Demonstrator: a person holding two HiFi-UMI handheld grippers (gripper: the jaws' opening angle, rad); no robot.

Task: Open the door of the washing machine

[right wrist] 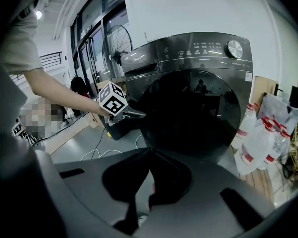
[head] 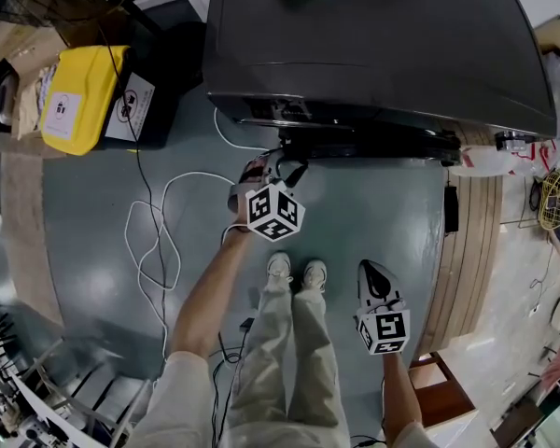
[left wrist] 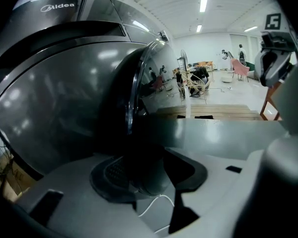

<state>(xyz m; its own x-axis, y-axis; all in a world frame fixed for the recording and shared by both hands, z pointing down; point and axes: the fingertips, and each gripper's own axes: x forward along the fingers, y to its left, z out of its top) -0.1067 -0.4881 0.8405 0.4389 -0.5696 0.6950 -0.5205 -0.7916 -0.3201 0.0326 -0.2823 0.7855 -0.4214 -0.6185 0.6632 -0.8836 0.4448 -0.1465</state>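
Left tongs (left wrist: 151, 168) fill the bottom of their own view, clamped on the rim of the round dark door (right wrist: 188, 113), at its left edge as the right gripper view shows it. I see that door on the front of the washing machine (head: 373, 35), at the top of the head view. Right tongs (right wrist: 150, 155) hang lower right there, pressed together on nothing.

My left hand-held gripper (head: 282, 163) sits at the left edge of the washing machine door (head: 383, 146). My right hand-held gripper (head: 373, 273) hangs nearer, right of my shoes (head: 296, 271).
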